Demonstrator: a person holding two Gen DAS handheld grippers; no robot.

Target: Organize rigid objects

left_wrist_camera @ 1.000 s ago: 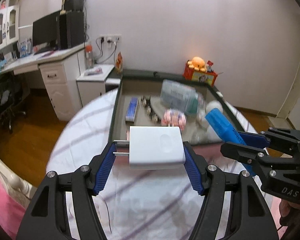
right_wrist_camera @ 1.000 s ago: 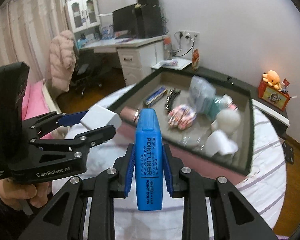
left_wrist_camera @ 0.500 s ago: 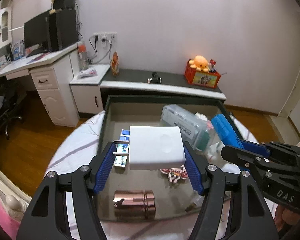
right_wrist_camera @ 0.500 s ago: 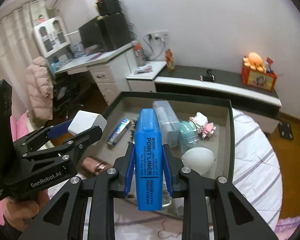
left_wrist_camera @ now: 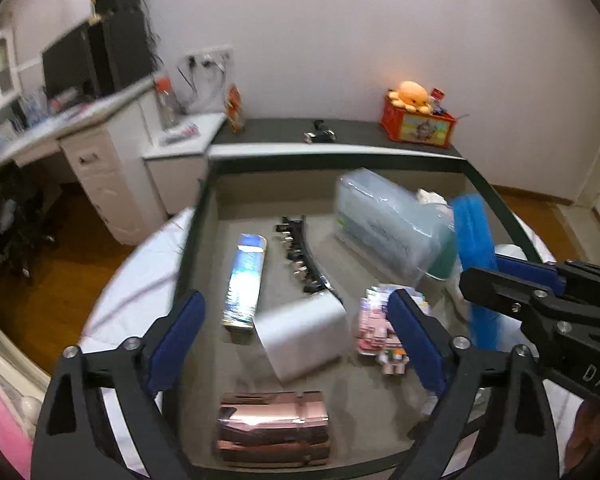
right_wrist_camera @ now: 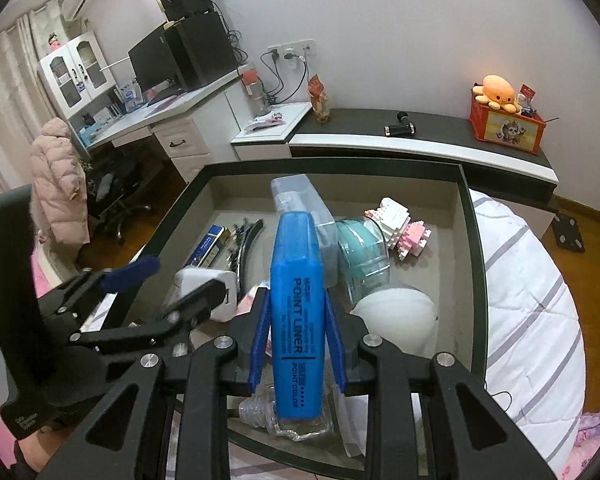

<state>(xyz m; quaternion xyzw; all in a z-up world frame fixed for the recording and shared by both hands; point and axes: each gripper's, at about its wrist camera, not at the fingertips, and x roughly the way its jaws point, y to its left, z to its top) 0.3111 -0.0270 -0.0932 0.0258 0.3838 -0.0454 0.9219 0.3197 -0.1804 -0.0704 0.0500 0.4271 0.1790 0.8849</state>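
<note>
One charger [left_wrist_camera: 304, 334], one highlighter [right_wrist_camera: 298, 316]

Left gripper [left_wrist_camera: 294, 322]: matte black angular frame, silver screw heads, blue pads [left_wrist_camera: 176, 338]; right gripper [right_wrist_camera: 298, 330]: same black frame, blue pads [right_wrist_camera: 260, 338], silver screws, white "DAS" lettering on its side.
</note>
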